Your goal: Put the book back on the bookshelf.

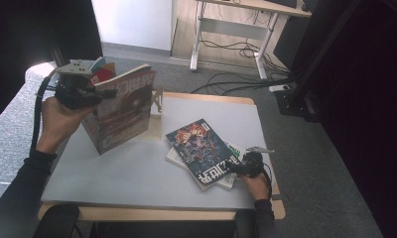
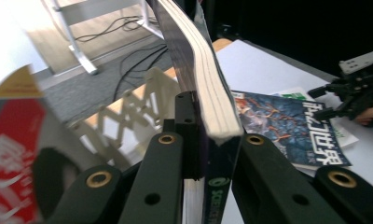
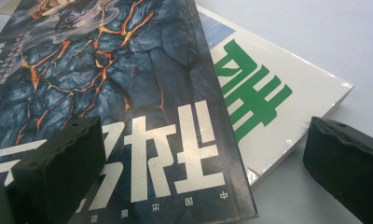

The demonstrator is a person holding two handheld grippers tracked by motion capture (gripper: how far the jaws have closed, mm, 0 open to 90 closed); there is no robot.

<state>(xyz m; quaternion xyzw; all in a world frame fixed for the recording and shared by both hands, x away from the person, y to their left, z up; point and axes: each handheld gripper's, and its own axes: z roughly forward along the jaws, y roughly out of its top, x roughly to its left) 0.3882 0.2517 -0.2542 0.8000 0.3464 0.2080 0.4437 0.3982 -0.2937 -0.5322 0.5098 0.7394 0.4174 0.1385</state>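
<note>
My left gripper (image 1: 103, 95) is shut on the edge of a thick magazine (image 1: 123, 110) with a red-brown cover, held upright above the table's back left. In the left gripper view the jaws (image 2: 208, 140) clamp the magazine (image 2: 208, 84) near its lower corner. A dark blue magazine (image 1: 202, 148) lies on a white book with green lettering (image 1: 234, 148) at the front right. My right gripper (image 1: 234, 168) rests at their near corner, open. In the right gripper view one pad (image 3: 58, 158) hovers over the dark cover (image 3: 119, 93), and the other is over the table beside the white book (image 3: 278, 93).
A cream lattice book stand (image 1: 157, 113) stands at the back of the grey table (image 1: 127, 173), just right of the held magazine. A red magazine (image 1: 103, 74) shows behind my left gripper. A desk frame and cables (image 1: 236, 49) lie on the floor beyond the table.
</note>
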